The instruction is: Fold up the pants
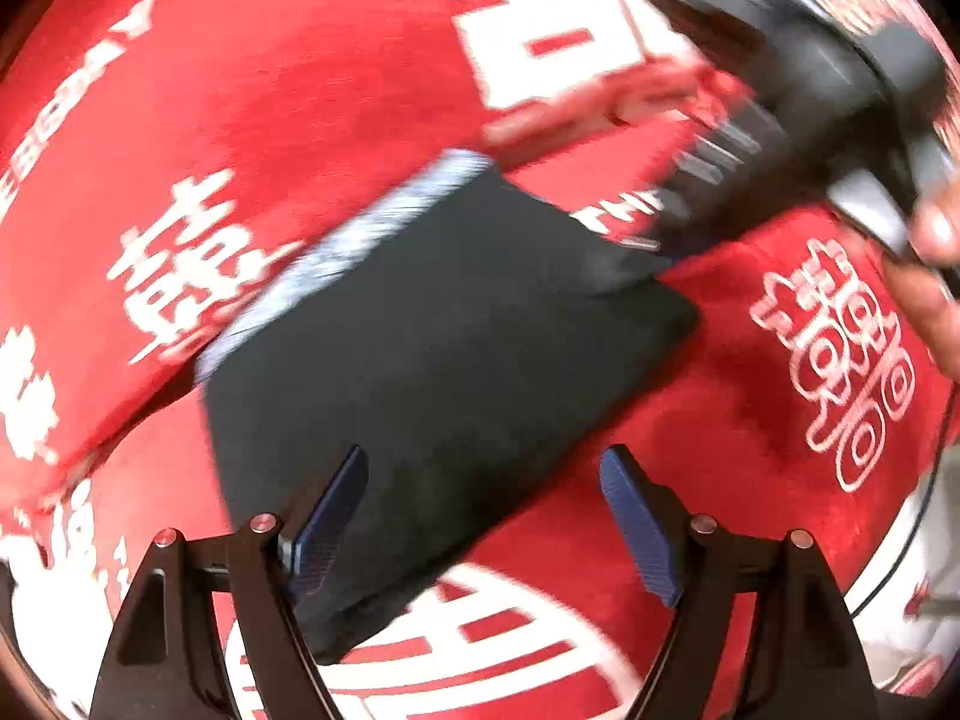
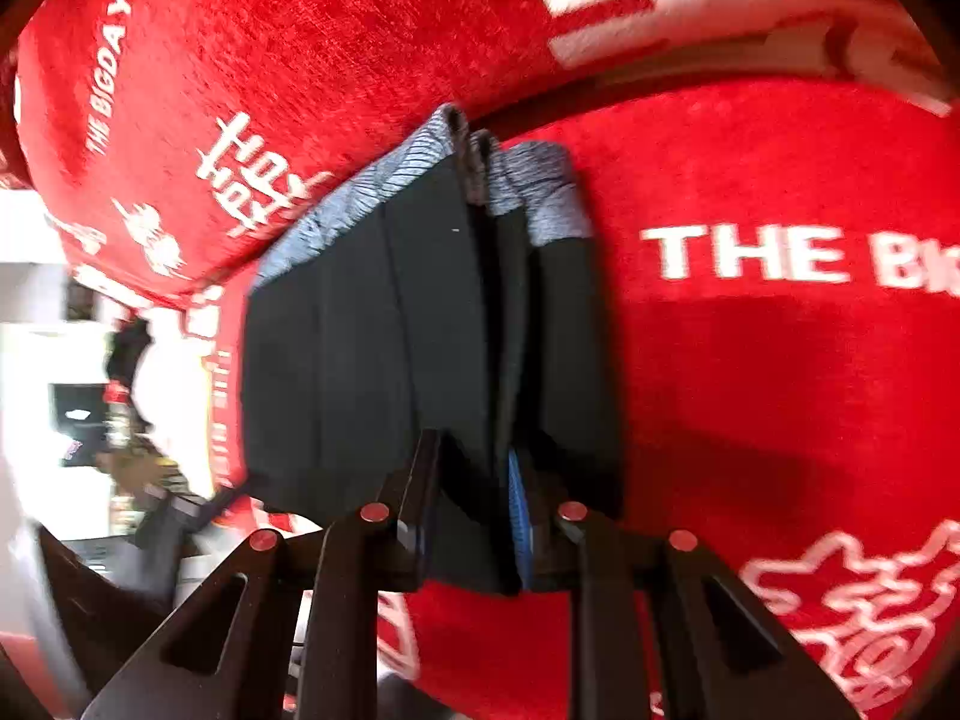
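Note:
The black pants [image 1: 450,330] lie folded into a thick rectangle on a red cloth [image 1: 270,90] printed with white lettering. Their grey waistband [image 1: 360,240] runs along the far left edge. My left gripper [image 1: 486,516] stands open over the near edge, its left finger above the fabric and its right finger over the red cloth. My right gripper [image 1: 654,228], blurred, reaches in from the upper right to the far corner. In the right wrist view the pants [image 2: 360,360] show stacked layers, and my right gripper [image 2: 474,504] is shut on their near edge.
A person's hand [image 1: 924,276] holds the right gripper at the right edge. The red cloth [image 2: 780,390] is draped over rounded cushions with a dark seam between them. Beyond its left edge a bright room with dark objects [image 2: 78,414] shows.

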A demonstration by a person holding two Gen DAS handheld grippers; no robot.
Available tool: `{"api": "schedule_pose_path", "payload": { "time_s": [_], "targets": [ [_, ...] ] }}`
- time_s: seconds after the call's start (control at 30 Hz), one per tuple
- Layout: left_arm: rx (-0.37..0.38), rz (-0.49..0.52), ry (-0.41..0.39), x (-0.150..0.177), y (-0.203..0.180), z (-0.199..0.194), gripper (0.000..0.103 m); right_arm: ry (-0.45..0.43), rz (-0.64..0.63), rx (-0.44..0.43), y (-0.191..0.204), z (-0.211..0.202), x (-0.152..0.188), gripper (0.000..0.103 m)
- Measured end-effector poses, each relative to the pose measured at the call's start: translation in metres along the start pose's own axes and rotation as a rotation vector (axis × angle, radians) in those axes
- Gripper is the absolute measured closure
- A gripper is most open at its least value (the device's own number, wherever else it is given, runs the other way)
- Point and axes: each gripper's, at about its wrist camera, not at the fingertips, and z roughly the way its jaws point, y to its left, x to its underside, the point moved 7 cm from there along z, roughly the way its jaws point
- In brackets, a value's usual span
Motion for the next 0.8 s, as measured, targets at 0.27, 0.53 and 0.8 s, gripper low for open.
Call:
{"api": "schedule_pose_path", "payload": {
  "time_s": [0.27, 0.53, 0.8],
  "targets": [
    [-0.089, -0.426, 0.111, 0.029, 0.139, 0.031, 0.022, -0.039, 0.03, 0.041, 0.0, -0.018, -0.004, 0.045],
    [0.014, -0.551, 0.198, 0.068, 0.14, 0.06, 0.018, 0.02, -0.091, 0.177, 0.011, 0.003, 0.015, 0.081],
    [0.03, -0.561, 0.203, 0.075, 0.128, 0.058, 0.013, -0.041, -0.066, 0.262, 0.018, -0.018, 0.023, 0.08]
  ]
}}
